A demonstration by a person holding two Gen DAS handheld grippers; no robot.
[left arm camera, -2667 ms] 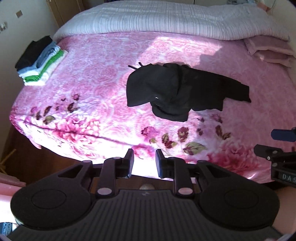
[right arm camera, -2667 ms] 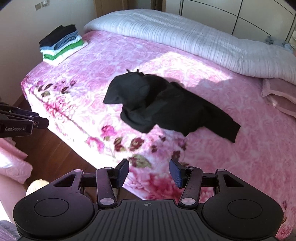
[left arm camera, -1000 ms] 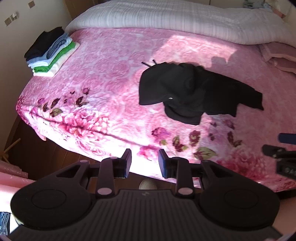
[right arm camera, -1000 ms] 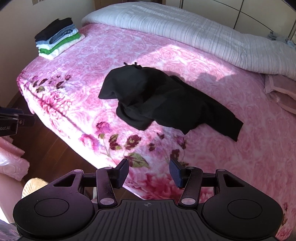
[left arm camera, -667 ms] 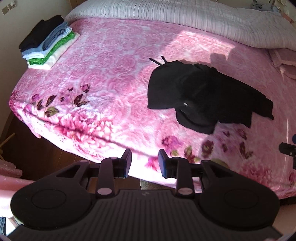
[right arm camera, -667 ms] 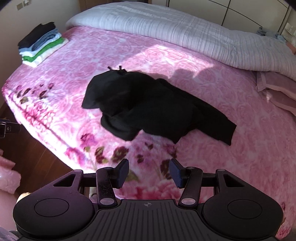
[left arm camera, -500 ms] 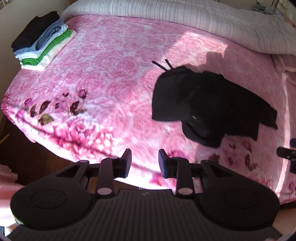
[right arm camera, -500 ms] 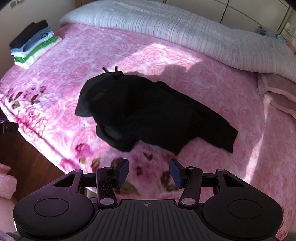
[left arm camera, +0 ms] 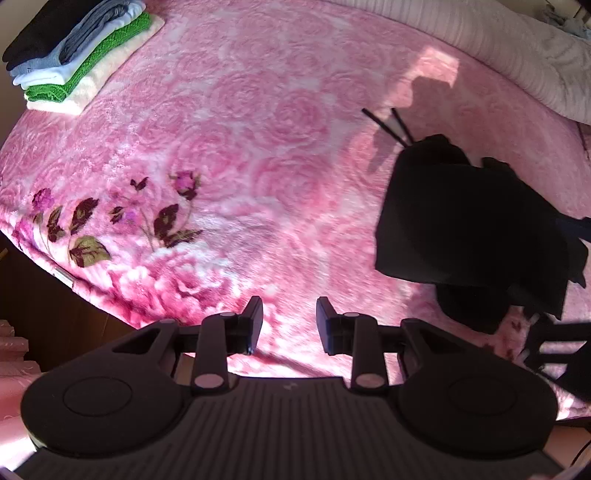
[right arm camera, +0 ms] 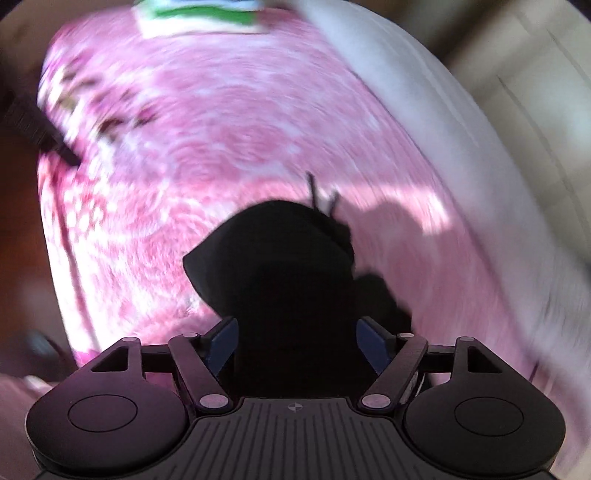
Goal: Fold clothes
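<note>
1. Left wrist view: the left gripper is over the near edge of the bed, its jaws apart with only the pink floral blanket showing between them. Nothing is held.
2. Same view: the black garment lies crumpled on the blanket, off to the right of the left gripper and apart from it. Two thin dark cords stick out from its far edge onto the blanket.
3. Same view: a stack of folded clothes sits at the far left corner of the bed (black on top, then grey, white, green and cream layers), well apart from the black garment.
4. Same view: a pale ribbed quilt runs along the far side of the bed. Part of the right gripper's dark frame shows at the right edge, near the garment's near end.
5. Right wrist view (heavily motion-blurred): the right gripper is directly at the black garment, jaws wide apart, with the dark fabric filling the gap between the blue-faced fingers. Whether the fingers touch the cloth cannot be told; they are not closed on it.
6. Same view: the folded stack appears as a blurred green-and-white band at the top edge.
</note>
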